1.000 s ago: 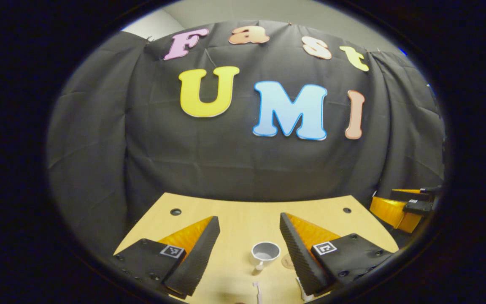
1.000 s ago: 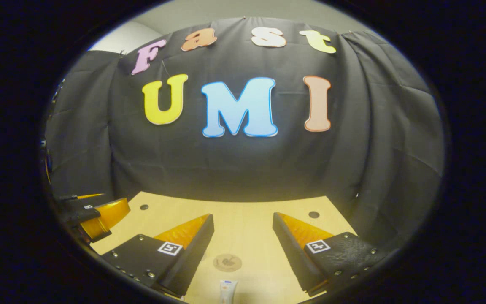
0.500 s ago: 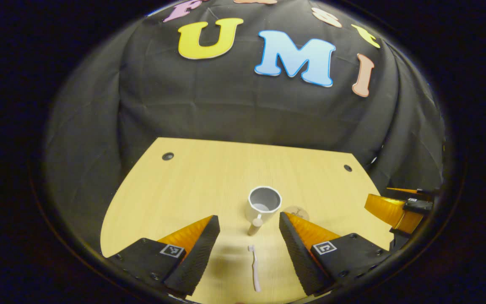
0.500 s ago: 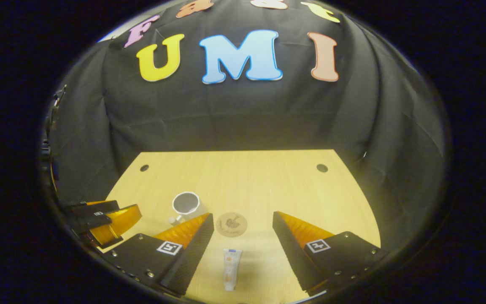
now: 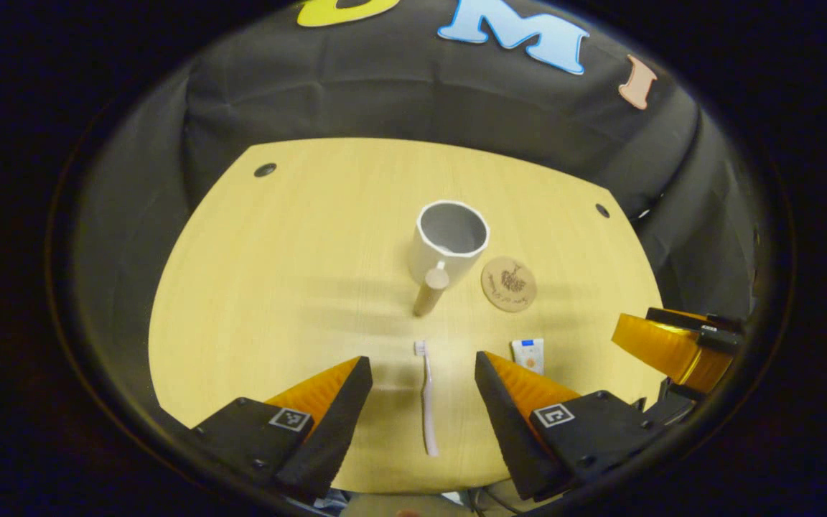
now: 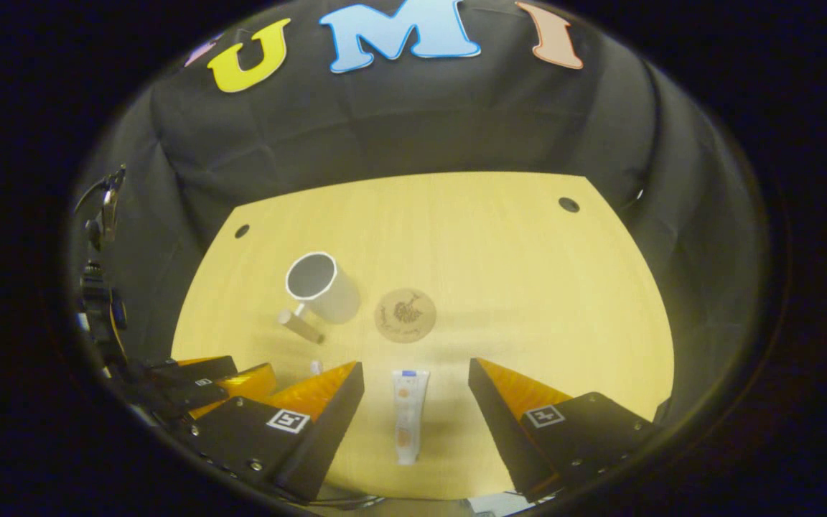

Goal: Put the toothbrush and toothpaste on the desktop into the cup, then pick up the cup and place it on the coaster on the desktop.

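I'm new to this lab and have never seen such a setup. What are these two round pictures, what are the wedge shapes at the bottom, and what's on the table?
There is no robot arm here: a person holds a two-finger gripper in each hand, and a fisheye camera rides on each one, looking forward along its fingers. The wedges at the bottom are those fingers.

In the left gripper view, the left gripper is open above a toothbrush. In the right gripper view, the right gripper is open above a toothpaste tube.

On the wooden desktop also stand an empty cup with a handle and, beside it, a round coaster. Neither gripper holds anything.
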`<state>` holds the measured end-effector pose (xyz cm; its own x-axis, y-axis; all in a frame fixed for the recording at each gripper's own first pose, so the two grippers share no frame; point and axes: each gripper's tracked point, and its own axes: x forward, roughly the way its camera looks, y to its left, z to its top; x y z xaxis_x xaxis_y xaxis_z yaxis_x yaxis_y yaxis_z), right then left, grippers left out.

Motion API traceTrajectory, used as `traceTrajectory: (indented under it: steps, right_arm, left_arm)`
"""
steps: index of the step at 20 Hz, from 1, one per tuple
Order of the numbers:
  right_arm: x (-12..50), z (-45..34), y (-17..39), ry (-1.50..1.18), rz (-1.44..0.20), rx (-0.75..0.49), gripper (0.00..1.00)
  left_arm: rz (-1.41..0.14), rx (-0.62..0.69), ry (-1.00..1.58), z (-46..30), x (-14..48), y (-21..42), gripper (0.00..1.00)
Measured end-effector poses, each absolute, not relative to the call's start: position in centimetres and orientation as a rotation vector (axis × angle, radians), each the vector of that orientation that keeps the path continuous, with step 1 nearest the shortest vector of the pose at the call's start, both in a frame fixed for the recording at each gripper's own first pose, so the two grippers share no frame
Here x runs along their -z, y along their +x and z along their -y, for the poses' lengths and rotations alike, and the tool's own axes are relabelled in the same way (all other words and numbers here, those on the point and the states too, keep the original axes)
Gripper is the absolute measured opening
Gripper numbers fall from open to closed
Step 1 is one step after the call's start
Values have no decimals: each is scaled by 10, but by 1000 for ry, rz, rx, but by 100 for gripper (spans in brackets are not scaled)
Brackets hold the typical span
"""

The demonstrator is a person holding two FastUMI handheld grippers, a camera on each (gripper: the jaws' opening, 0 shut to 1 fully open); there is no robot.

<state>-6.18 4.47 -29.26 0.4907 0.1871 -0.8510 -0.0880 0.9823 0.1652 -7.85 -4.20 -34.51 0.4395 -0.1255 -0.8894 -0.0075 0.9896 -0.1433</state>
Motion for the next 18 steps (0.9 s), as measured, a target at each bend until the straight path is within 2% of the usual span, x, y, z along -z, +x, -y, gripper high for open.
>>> traceTrajectory:
  steps: [8, 14, 18]
  right_arm:
    - [352, -62, -90, 96, -1240, -212, 93]
    - [398, -66, -114, 137, -1397, -193, 93]
    - [416, -63, -120, 129, -1445, -165, 94]
  left_arm:
    - [-1309, 60, -132, 41, 399, -105, 97]
    - [-1411, 53, -118, 43, 434, -117, 97]
    - [-1453, 36, -123, 46, 450, -121, 97]
